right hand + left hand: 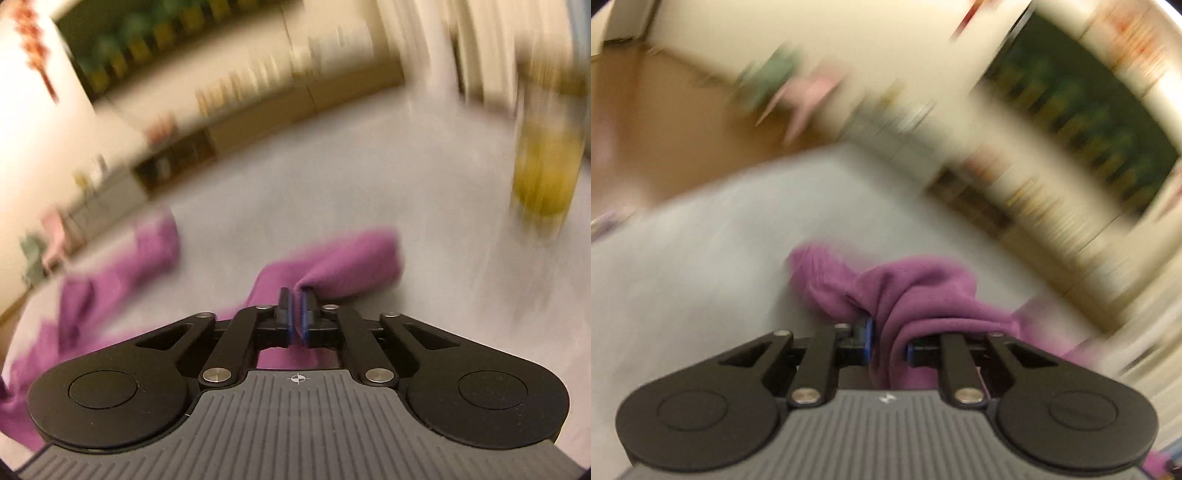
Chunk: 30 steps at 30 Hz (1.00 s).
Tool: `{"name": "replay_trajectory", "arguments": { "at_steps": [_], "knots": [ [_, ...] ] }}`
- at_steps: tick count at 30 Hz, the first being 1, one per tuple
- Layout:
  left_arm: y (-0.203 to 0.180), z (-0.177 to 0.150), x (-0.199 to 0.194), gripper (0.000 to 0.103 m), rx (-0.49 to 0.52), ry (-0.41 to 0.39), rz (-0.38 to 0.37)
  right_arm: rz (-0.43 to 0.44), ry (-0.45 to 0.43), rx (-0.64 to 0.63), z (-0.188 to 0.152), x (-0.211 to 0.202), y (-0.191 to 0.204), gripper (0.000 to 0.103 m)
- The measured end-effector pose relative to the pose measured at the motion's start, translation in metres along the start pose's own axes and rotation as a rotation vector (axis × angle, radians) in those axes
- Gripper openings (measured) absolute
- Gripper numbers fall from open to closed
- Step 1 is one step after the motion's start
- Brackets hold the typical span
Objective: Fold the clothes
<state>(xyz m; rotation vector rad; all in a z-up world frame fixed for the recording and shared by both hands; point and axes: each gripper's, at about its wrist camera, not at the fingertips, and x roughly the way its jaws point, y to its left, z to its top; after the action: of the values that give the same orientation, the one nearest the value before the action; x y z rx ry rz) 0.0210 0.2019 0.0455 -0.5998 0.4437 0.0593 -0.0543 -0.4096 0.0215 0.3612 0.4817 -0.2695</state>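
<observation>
The purple garment (122, 273) hangs bunched over the grey table (332, 192), pinched by both the left gripper (888, 341) and right gripper (296, 314); likely mid-shake, so next comes spreading it flat

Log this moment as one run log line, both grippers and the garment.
left gripper: shut on purple garment | right gripper: shut on purple garment | surface: grey table | views: motion-blurred
</observation>
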Motion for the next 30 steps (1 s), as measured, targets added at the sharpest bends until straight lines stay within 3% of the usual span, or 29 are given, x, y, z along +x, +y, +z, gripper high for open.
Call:
{"name": "replay_trajectory", "arguments": {
  "at_steps": [1,2,4,7,9,12,13,15,17,18,20,21,23,24,28,29,30],
  "knots": [
    [0.004,0.007,-0.013,0.015,-0.04,-0.057,-0.051,-0.023,-0.115,-0.056,0.012,-0.023,0.006,0.0],
    [0.012,0.01,-0.018,0.016,-0.091,-0.072,-0.049,-0.027,-0.17,-0.099,0.023,-0.035,0.013,0.0],
    [0.032,0.013,-0.022,0.016,-0.186,-0.079,-0.018,-0.013,-0.209,-0.174,0.044,-0.049,0.027,0.0],
    [0.068,-0.007,0.004,0.016,-0.274,0.036,0.162,0.102,-0.037,-0.148,0.05,-0.016,0.034,0.0],
    [0.087,-0.017,0.007,0.016,-0.356,0.093,0.195,0.108,0.045,-0.035,0.04,0.003,0.021,0.005],
    [0.086,-0.014,0.007,0.016,-0.324,0.079,0.203,0.027,0.103,0.205,0.003,0.003,-0.023,0.044],
    [0.084,-0.014,0.008,0.016,-0.306,0.077,0.211,-0.013,0.146,0.245,-0.01,0.004,-0.034,0.049],
    [0.079,-0.015,0.012,0.017,-0.286,0.088,0.231,-0.095,0.232,0.325,-0.037,0.005,-0.054,0.05],
    [0.075,-0.017,0.014,0.018,-0.304,0.104,0.232,-0.106,0.273,0.265,-0.045,0.012,-0.048,0.053],
    [0.076,-0.019,0.015,0.018,-0.315,0.106,0.233,-0.105,0.289,0.219,-0.046,0.016,-0.042,0.06],
    [0.075,-0.021,0.012,0.019,-0.328,0.109,0.236,-0.101,0.319,0.127,-0.05,0.024,-0.031,0.061],
    [0.076,-0.022,0.012,0.019,-0.331,0.114,0.236,-0.099,0.334,0.081,-0.052,0.028,-0.025,0.06],
    [0.08,-0.021,0.011,0.019,-0.325,0.117,0.235,-0.096,0.36,-0.03,-0.055,0.037,-0.009,0.029],
    [0.079,-0.018,0.008,0.02,-0.318,0.098,0.234,-0.098,0.37,-0.101,-0.056,0.042,0.002,0.002],
    [0.07,-0.009,-0.018,0.021,-0.268,-0.033,0.279,-0.202,0.381,-0.3,-0.052,0.05,0.011,0.0],
    [0.066,-0.01,-0.026,0.027,-0.262,-0.05,0.306,-0.238,0.382,-0.333,-0.05,0.051,0.009,0.0],
    [0.063,-0.013,-0.035,0.039,-0.265,-0.064,0.342,-0.273,0.384,-0.367,-0.049,0.052,0.006,0.0]
  ]
}}
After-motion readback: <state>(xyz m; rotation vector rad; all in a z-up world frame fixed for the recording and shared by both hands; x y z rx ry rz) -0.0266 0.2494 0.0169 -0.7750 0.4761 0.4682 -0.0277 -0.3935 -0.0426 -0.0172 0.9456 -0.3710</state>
